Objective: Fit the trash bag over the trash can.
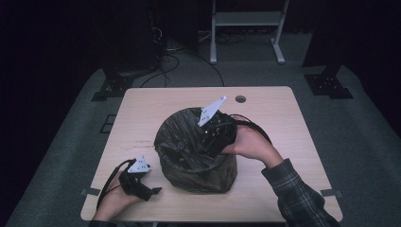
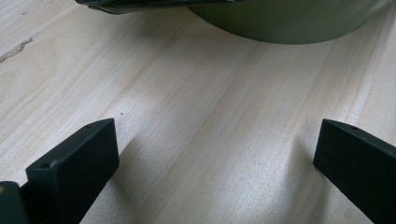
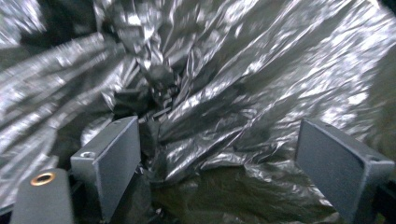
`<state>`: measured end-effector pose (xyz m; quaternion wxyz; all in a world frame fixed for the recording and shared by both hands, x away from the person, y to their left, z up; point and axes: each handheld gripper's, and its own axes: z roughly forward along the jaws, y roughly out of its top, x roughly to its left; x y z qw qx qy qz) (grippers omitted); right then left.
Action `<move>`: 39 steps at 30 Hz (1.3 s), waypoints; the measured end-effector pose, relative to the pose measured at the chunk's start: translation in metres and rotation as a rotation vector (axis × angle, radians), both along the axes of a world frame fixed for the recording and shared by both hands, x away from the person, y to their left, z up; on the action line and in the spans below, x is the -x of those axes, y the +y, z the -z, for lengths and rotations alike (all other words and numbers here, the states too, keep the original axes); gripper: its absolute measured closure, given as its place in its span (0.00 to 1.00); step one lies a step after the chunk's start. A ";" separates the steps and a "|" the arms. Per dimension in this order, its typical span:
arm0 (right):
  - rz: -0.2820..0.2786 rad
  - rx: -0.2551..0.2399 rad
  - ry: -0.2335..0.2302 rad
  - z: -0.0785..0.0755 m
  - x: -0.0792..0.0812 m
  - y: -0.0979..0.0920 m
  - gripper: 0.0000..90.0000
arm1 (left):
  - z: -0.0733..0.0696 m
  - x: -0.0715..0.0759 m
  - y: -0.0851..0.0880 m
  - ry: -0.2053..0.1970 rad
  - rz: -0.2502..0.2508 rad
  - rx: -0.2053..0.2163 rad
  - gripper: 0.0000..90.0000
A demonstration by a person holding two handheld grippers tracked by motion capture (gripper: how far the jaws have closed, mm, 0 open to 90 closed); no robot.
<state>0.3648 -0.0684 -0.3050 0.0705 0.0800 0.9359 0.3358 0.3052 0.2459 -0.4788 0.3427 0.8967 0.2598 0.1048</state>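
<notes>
A: From the high view, we are looking at a round bin lined with a crinkled black plastic bag (image 1: 189, 151), standing near the middle of the pale wooden table (image 1: 283, 104). The right gripper (image 1: 215, 135) is reaching down into the mouth of that bin from its right side, with its grey three-cornered plate (image 1: 211, 110) sticking up above the rim.

B: And the left gripper (image 1: 142, 187)?

A: We are seeing it lying low on the table just left of the bin's foot, apart from the bin, held in the left hand (image 1: 116, 201) at the near edge.

B: Moving to the left gripper view, we are looking along its two black jaws at bare wood. They are standing wide apart with nothing between them. The bin's greenish curved wall (image 2: 289, 23) is showing beyond the jaws, near but not touching them.

A: In the right gripper view, we are looking at shiny, creased black plastic (image 3: 224, 84) inside the bin. It is somewhat blurred.

B: How are those jaws standing?

A: We are seeing them spread wide, one on either side of a fold of the liner. The pads are not pressing on it, so the gripper is holding nothing. Whether the left pad is brushing the plastic beside it, we cannot tell.
</notes>
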 end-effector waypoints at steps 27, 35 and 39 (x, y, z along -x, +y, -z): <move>-0.041 -0.062 0.000 -0.024 0.001 0.021 0.15 | 0.001 0.002 -0.004 -0.008 0.011 0.010 0.00; -0.062 -0.050 0.031 -0.014 -0.010 0.063 0.15 | 0.001 0.002 -0.004 -0.010 0.013 0.012 0.00; -0.058 0.006 0.048 0.000 -0.016 0.080 0.15 | 0.001 0.002 -0.004 -0.010 0.013 0.013 0.00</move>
